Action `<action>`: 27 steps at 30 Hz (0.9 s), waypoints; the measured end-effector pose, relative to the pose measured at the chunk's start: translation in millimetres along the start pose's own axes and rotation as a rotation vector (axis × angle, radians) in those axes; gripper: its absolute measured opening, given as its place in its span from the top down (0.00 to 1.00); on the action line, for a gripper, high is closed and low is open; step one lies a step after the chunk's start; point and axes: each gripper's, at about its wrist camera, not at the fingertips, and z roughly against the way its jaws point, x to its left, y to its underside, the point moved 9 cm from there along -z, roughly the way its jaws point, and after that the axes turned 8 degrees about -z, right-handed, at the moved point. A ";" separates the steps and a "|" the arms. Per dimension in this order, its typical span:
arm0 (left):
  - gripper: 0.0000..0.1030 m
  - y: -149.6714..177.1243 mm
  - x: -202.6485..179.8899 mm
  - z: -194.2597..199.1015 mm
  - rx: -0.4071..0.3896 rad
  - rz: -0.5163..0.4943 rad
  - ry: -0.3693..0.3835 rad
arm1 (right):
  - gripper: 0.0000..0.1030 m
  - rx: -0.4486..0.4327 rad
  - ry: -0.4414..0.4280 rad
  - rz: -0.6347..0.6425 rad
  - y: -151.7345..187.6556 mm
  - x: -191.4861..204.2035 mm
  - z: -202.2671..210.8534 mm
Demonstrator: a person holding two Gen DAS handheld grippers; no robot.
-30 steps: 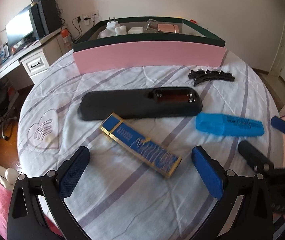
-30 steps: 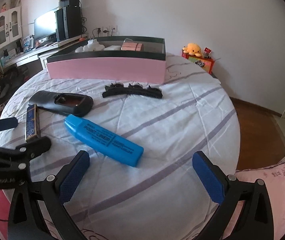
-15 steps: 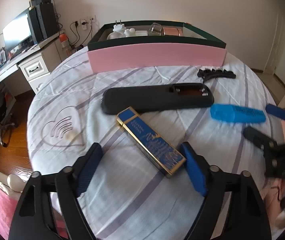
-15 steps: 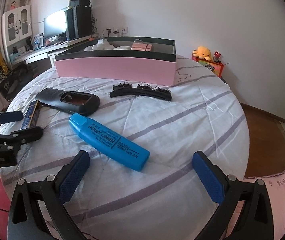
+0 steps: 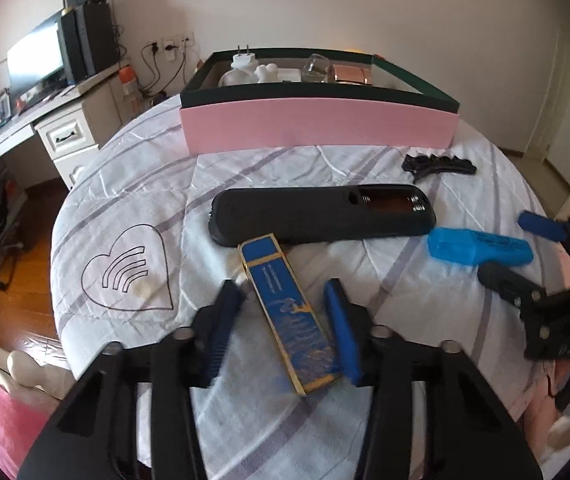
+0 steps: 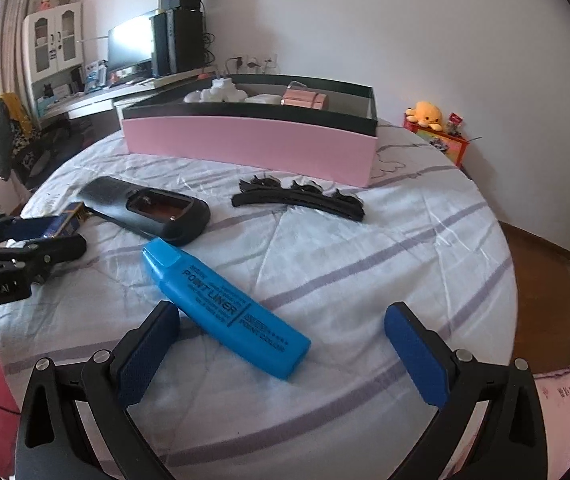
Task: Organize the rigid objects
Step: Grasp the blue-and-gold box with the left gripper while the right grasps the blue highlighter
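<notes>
A flat blue and gold box point(image 5: 289, 312) lies on the round table between the fingers of my left gripper point(image 5: 283, 324). The jaws have narrowed around it, the right pad near its edge, a small gap on the left. A black remote point(image 5: 321, 214) with its battery bay open lies behind it. A blue highlighter point(image 6: 225, 308) lies just ahead of my open right gripper point(image 6: 281, 352). A black hair clip point(image 6: 299, 198) lies farther back. The left gripper also shows at the left in the right wrist view point(image 6: 45, 240).
A pink and dark green box point(image 5: 319, 128) with several items inside stands at the back of the table. The cloth point(image 5: 133, 208) is white with purple stripes. A desk with a monitor point(image 5: 35, 64) stands beyond the table's left edge.
My left gripper has moved forward over the blue and gold box and its jaws have narrowed around it. My right gripper has edged closer to the highlighter and stays open.
</notes>
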 end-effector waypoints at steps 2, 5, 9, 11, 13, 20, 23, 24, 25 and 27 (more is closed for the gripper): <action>0.69 3.1 2.1 3.5 -0.001 -0.010 0.006 | 0.10 0.012 -0.031 -0.006 -0.3 2.7 -0.7; 0.73 8.2 5.0 7.9 0.001 -0.020 0.020 | 0.23 0.027 -0.036 0.010 1.7 7.3 -1.1; 0.70 16.9 10.3 15.8 0.003 -0.022 0.011 | 0.44 0.050 -0.063 0.021 5.0 15.3 5.5; 0.70 19.7 12.4 18.5 0.003 -0.018 0.010 | 0.51 0.061 -0.073 0.017 7.2 18.2 8.5; 0.70 22.0 14.0 20.5 0.003 -0.018 0.013 | 0.54 0.075 -0.096 0.018 9.9 24.4 12.3; 0.67 22.8 14.5 21.1 0.007 -0.012 0.017 | 0.55 0.086 -0.145 0.068 17.9 49.9 22.3; 0.65 21.6 13.2 20.0 0.010 -0.014 0.019 | 0.55 0.080 -0.145 0.069 9.8 50.0 11.0; 0.64 20.8 12.9 19.5 0.010 -0.015 0.018 | 0.55 0.085 -0.153 0.072 8.6 52.2 8.4; 0.62 20.4 12.9 19.3 0.010 -0.015 0.020 | 0.55 0.086 -0.160 0.078 7.2 55.1 5.8; 0.61 19.2 12.4 18.2 0.008 -0.019 0.021 | 0.55 0.094 -0.180 0.099 4.2 63.8 -2.0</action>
